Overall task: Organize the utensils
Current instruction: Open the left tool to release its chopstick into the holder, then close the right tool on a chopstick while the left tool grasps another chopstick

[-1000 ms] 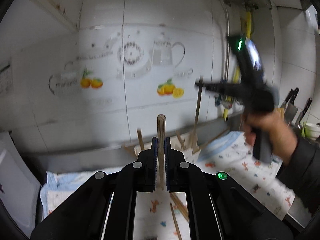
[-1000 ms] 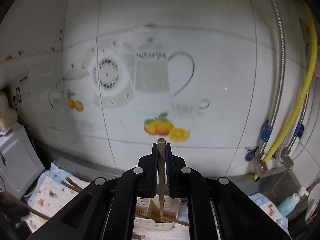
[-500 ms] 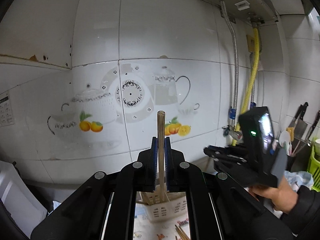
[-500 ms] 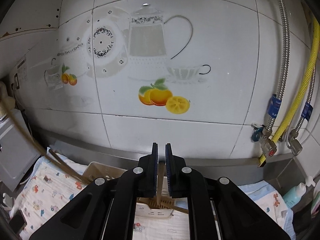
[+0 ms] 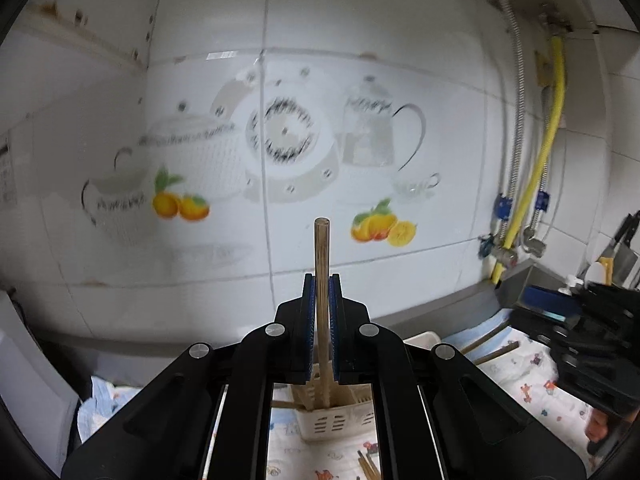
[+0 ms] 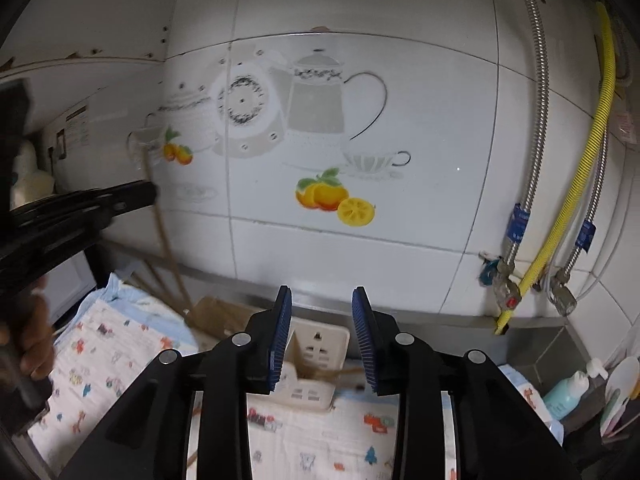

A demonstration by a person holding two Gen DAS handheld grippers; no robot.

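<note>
My left gripper (image 5: 321, 280) is shut on a wooden chopstick (image 5: 322, 264) held upright, its lower end over the cream utensil holder (image 5: 332, 420) on the patterned cloth. In the right wrist view my right gripper (image 6: 322, 304) is open and empty, just above the same holder (image 6: 316, 364), which holds chopsticks. The left gripper (image 6: 150, 194) shows at the left there with its chopstick (image 6: 168, 256). The right gripper shows at the right edge of the left wrist view (image 5: 592, 332).
A white tiled wall with teapot and fruit decals stands close behind. A yellow hose (image 6: 576, 184) and metal pipes run down the right. Loose chopsticks (image 5: 488, 344) lie on the cloth (image 6: 112, 352). Bottles (image 6: 564, 396) and knives (image 5: 624, 248) stand at right.
My right gripper has opened and its chopstick has dropped into the holder. My left gripper, still holding its chopstick, has moved down and closer to the holder.
</note>
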